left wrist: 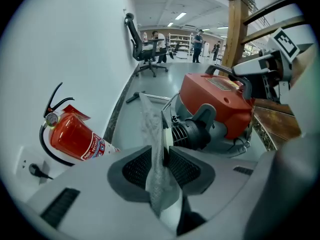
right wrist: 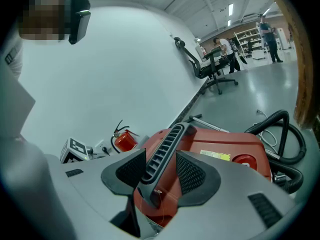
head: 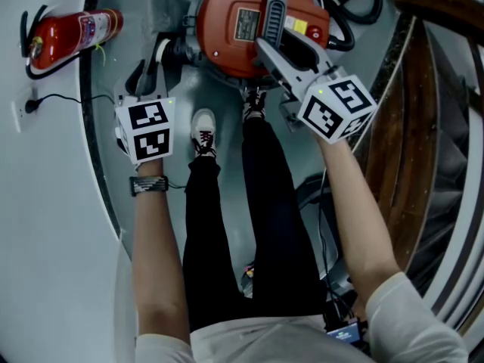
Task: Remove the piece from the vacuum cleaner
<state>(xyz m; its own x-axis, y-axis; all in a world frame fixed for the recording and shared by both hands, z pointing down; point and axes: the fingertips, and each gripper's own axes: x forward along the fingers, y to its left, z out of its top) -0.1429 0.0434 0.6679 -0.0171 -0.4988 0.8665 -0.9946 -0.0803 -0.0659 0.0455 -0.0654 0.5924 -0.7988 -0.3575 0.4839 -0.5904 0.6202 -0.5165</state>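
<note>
**Both grippers on the red vacuum, fabric piece in the left one**

The red vacuum cleaner (head: 227, 48) sits on the grey floor just beyond the person's feet. Its top carries a grey rating plate and a yellow sticker beside a round red button. The print is too small to read, and I can make out no brand.

The right arm reaches out long. The right gripper (right wrist: 160, 169) is clamped on the black ribbed handle (right wrist: 166, 144) running along the top of the machine.

A red fire extinguisher (head: 72, 35) rests by the white wall, and its white label is just as unreadable.

The left forearm, with a dark strap (head: 147, 185) at the wrist, is held closer in. The left gripper (left wrist: 161, 156) is tipped steeply down and closed on the whitish fabric piece (left wrist: 150, 126). The piece stands up between the pads, its flat white edge just beside the vacuum's black ribbed port (left wrist: 192, 131).

Each gripper's cube bears black-and-white square markers.
</note>
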